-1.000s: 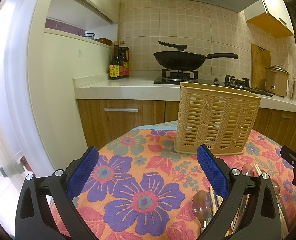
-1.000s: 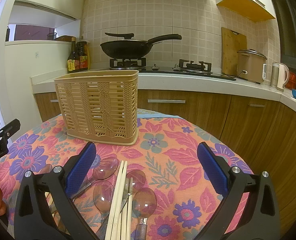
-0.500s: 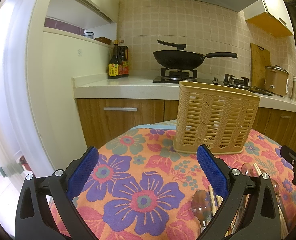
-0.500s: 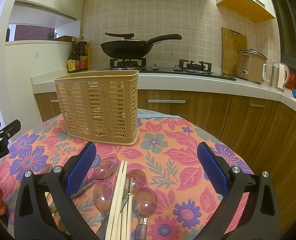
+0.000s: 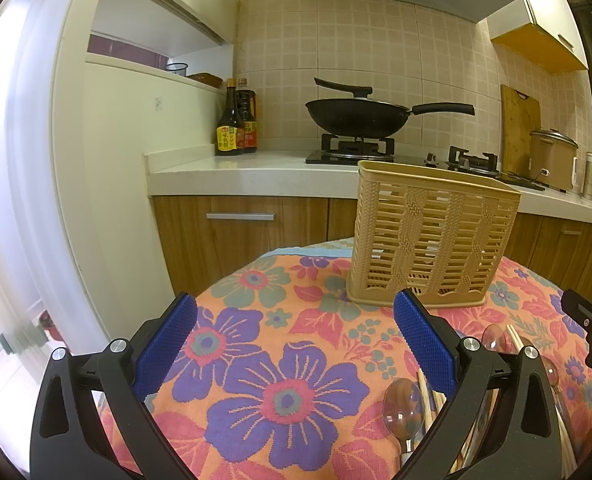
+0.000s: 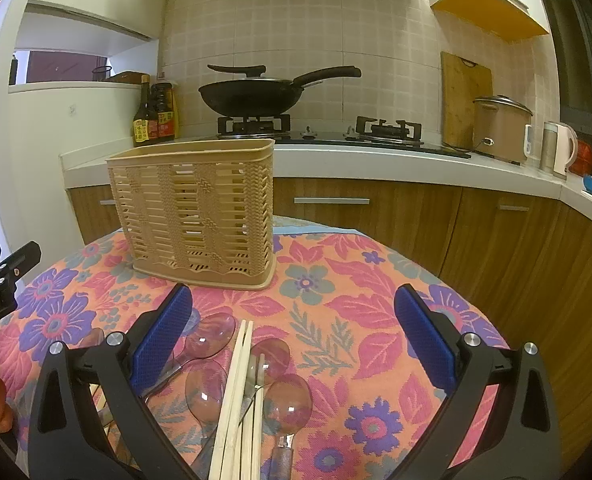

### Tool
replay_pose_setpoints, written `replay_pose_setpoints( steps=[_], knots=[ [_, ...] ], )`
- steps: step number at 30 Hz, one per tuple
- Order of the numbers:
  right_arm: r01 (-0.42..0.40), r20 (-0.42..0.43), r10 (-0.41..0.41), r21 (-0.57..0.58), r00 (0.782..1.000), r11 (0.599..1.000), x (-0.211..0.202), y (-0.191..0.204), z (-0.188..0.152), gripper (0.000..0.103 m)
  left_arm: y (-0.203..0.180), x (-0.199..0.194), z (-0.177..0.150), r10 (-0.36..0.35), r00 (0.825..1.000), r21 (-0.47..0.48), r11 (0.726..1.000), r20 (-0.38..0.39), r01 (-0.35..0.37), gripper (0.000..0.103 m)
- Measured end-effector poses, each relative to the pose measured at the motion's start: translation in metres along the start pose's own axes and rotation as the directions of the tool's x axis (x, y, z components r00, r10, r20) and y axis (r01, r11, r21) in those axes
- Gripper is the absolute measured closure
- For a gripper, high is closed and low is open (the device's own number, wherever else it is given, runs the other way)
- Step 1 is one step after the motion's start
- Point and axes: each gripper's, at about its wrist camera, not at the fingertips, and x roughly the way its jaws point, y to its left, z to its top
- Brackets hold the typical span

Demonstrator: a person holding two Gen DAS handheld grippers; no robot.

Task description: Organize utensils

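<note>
Nearest the right wrist camera, the right hand-held gripper (image 6: 292, 332) is seen spread wide, nothing between its blue-padded fingers (image 6: 162, 338). Directly under that gap a loose heap of utensils is lying on the counter covered by an orange floral cloth (image 6: 376, 312): a bundle of pale wooden chopsticks (image 6: 236, 380) resting across several clear plastic spoons (image 6: 208, 388), bowls pointing away from the camera.

The left hand-held gripper (image 5: 294, 338) is likewise released and holds nothing; only flowered cloth is framed between its pads, the heap being off to its right.

Beyond the heap, well apart from it, the beige slotted plastic utensil basket (image 6: 200, 212) is standing upright, its open top facing up. Whether it is divided inside cannot be told.

Since nothing appears to be in the basket, the first pick-up is judged to be the step in hand. The chopsticks are best taken first, being on top; a closure across the bundle, square to its length and near mid-length, is advised so the sticks are pinched together rather than rolled apart. The spoons beneath are likely to be dragged if the fingers are lowered too deep. The basket looks light and may tip when loaded, so steadying by the left hand-held gripper is worth considering.

Furthest off, a black wok (image 6: 256, 96) is seen on the stove.
</note>
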Motion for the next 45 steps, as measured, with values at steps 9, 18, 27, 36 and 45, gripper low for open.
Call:
replay_pose_setpoints(
  steps=[9,18,27,36,45],
  knots=[
    [0.056,0.007,-0.056,0.042,0.998,0.998,-0.002,-0.009,-0.001,0.007,0.002,0.003,0.000,-0.018,1.000,-0.004,1.000,-0.017,0.018,0.007],
    [0.090,-0.131,-0.091,-0.019,0.987,0.996,0.011,-0.008,0.004,0.008,0.012,0.027,0.004,-0.199,0.946,-0.010,0.979,-0.255,0.204,0.011],
    [-0.041,-0.421,0.008,-0.070,0.907,0.997,0.026,-0.011,0.014,0.041,-0.014,0.041,-0.011,-0.304,0.749,0.044,0.913,-0.588,0.405,0.031],
    [-0.158,-0.686,0.161,0.067,0.710,0.985,0.050,-0.030,-0.006,0.069,-0.042,0.056,-0.034,-0.236,0.672,0.087,0.908,-0.702,0.410,0.052],
    [-0.180,-0.750,0.171,0.070,0.639,0.981,0.055,-0.020,-0.022,0.080,-0.047,0.055,-0.032,-0.162,0.719,0.177,0.911,-0.676,0.371,0.077]
  ],
)
